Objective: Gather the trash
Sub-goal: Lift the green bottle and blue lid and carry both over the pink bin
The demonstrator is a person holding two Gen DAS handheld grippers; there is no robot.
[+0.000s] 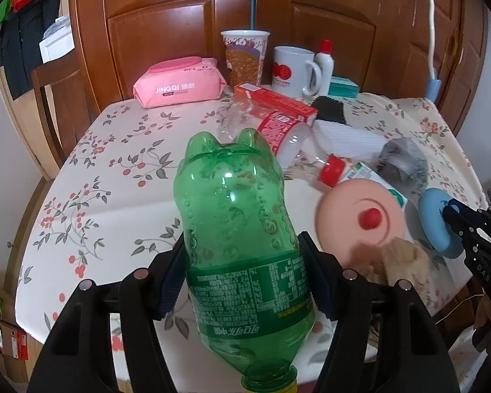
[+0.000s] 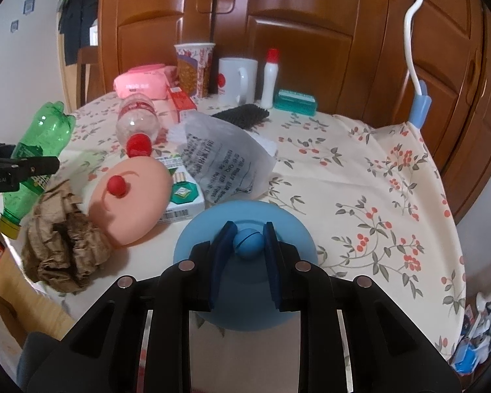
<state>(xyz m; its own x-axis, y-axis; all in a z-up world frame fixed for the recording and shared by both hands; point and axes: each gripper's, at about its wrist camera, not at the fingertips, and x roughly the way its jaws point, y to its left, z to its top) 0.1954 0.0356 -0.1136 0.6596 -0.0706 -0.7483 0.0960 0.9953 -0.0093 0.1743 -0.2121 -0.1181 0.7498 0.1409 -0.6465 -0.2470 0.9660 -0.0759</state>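
Note:
My left gripper is shut on an empty green plastic bottle, held above the table's near edge, base pointing away; it also shows in the right wrist view. My right gripper is shut on the round knob of a blue lid; the lid also shows in the left wrist view. On the table lie a clear bottle with a red cap, crumpled brown paper, a plastic bag and a green-white cigarette pack.
A pink lid with a red knob lies beside the blue lid. At the back stand a pink wipes pack, a paper cup, a white mug, a small white bottle, a red box and a black brush. A wooden wardrobe stands behind.

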